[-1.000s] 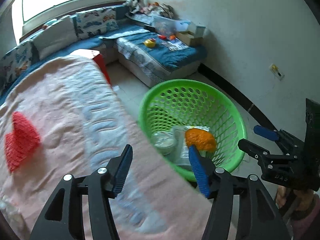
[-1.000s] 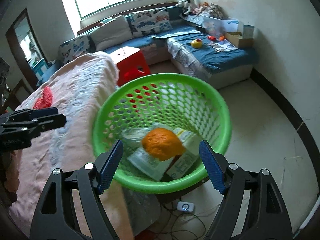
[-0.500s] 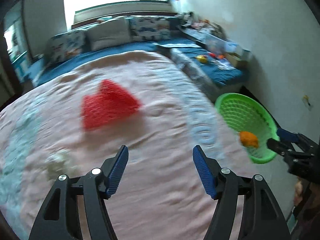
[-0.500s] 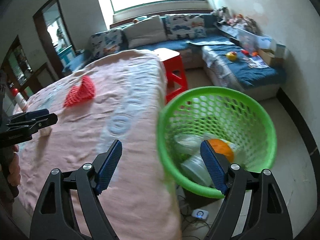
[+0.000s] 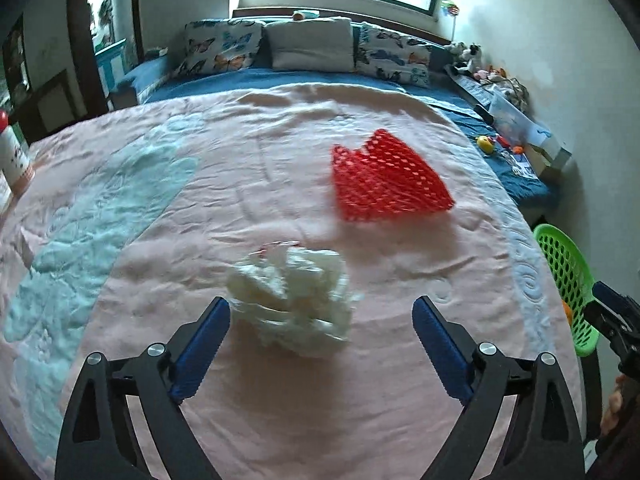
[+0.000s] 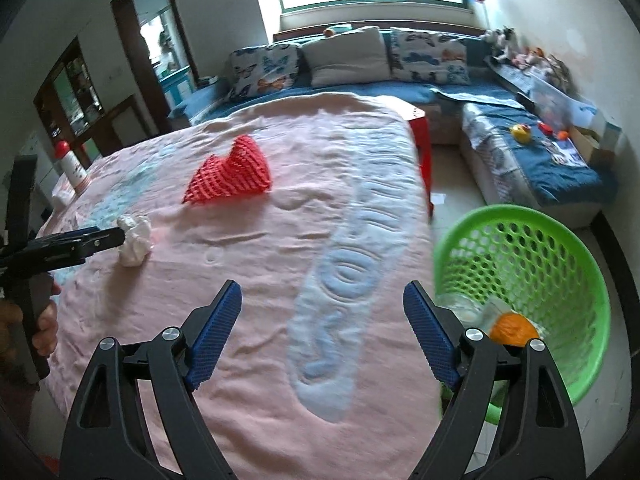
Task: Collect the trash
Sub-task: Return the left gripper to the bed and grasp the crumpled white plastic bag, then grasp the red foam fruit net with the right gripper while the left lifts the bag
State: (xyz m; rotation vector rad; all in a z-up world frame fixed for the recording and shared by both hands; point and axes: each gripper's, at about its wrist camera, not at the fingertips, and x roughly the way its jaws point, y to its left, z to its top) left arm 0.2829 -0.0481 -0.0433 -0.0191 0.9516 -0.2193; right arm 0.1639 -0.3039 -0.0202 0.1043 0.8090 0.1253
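Writing: none legible. Left gripper (image 5: 320,322) jaws wide, empty, crumpled white tissue (image 5: 290,300) between fingertips. Right gripper (image 6: 322,312) wide, empty, beside green basket (image 6: 560,236).

Left tongs (image 5: 320,334): swung from the green basket (image 5: 568,284) across the bed, now spread wide around the crumpled white tissue (image 5: 292,300), seemingly not touching it.
Right tongs (image 6: 322,330): shifted left off the basket, now over the bed.
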